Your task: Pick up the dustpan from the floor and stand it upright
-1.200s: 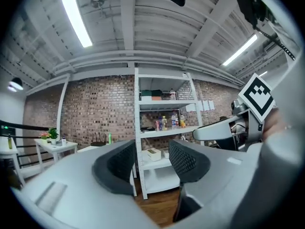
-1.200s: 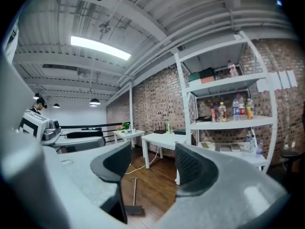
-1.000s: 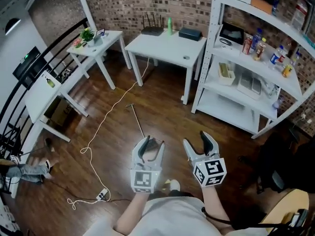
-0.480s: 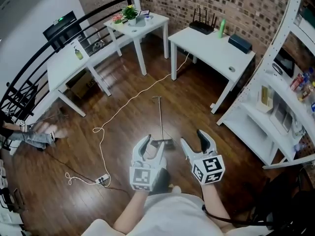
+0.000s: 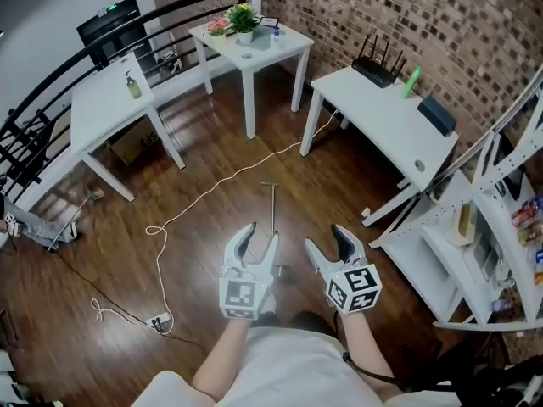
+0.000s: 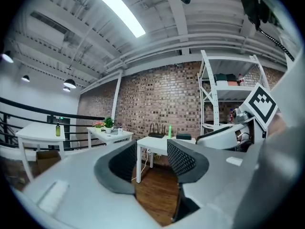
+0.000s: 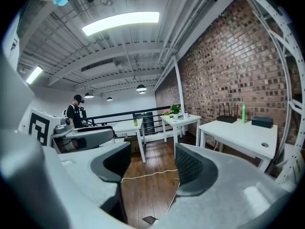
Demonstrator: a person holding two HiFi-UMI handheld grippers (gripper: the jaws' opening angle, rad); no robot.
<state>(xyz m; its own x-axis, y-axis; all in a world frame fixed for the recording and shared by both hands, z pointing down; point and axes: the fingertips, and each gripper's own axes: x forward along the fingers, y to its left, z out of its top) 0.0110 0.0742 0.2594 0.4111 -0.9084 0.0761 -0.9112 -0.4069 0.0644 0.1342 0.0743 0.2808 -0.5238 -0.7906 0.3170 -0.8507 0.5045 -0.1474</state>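
The dustpan [image 5: 273,210] lies flat on the wood floor in front of the white desk [image 5: 382,113] that carries a router [image 5: 379,62] and a green bottle [image 5: 413,81]. Its long thin handle points toward that desk, and its pan end (mostly hidden behind the grippers) is the end farther from the desk.

Both grippers hang side by side above the floor on the person's side of the desk, over the pan end of the dustpan and not touching it. The left gripper [image 5: 260,234] has its jaws spread apart with nothing between them; its own view shows only bare floor and a leg of the desk through the gap. The right gripper [image 5: 327,240] stands just as wide and empty, with floor, a stretch of white cord [image 5: 204,195] and the dustpan's handle showing between its jaws.

The cord runs out from under the desk across the floor to a power strip [image 5: 158,320], well away from the desk.
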